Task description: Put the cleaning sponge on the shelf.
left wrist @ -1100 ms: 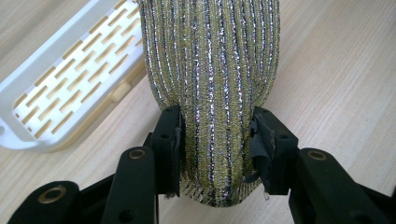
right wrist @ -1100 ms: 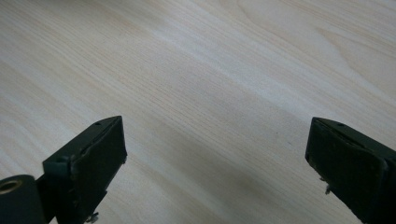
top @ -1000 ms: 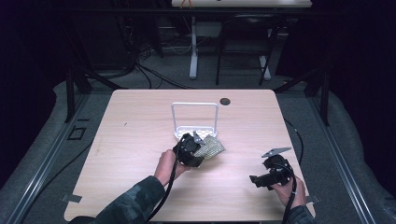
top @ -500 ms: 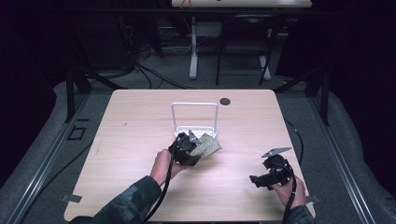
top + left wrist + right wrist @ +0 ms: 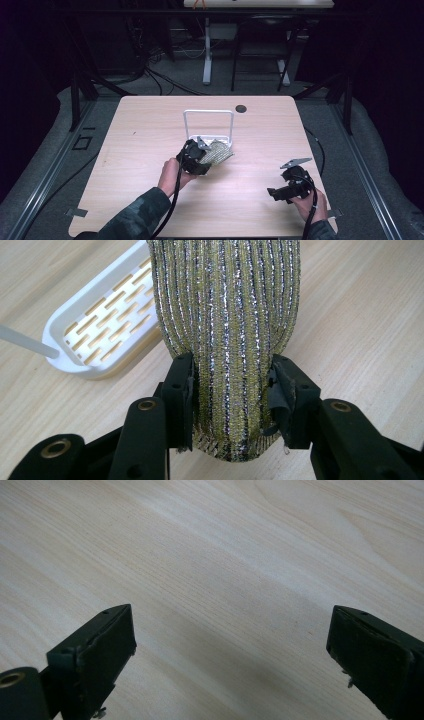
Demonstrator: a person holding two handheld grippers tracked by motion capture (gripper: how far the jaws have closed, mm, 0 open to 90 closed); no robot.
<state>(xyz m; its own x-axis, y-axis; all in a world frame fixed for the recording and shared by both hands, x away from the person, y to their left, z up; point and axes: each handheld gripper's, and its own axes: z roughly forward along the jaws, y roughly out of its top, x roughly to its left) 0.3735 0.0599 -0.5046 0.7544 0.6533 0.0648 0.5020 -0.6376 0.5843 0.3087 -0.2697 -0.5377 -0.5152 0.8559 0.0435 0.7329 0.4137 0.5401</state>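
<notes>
We see left gripper (image 5: 232,405) clamped on glittery gold-silver ribbed sponge (image 5: 227,315) at table (image 5: 150,130) centre, sponge just near-right of white slotted rack (image 5: 100,330). Right gripper (image 5: 232,650) near right edge, jaws spread wide over bare wood, holding nothing.

No readable text, label, brand, number or sign appears on anything here.

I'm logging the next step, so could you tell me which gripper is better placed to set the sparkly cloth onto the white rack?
Left. The left gripper already clamps the cloth beside the rack; the right gripper is open, farther away.
</notes>
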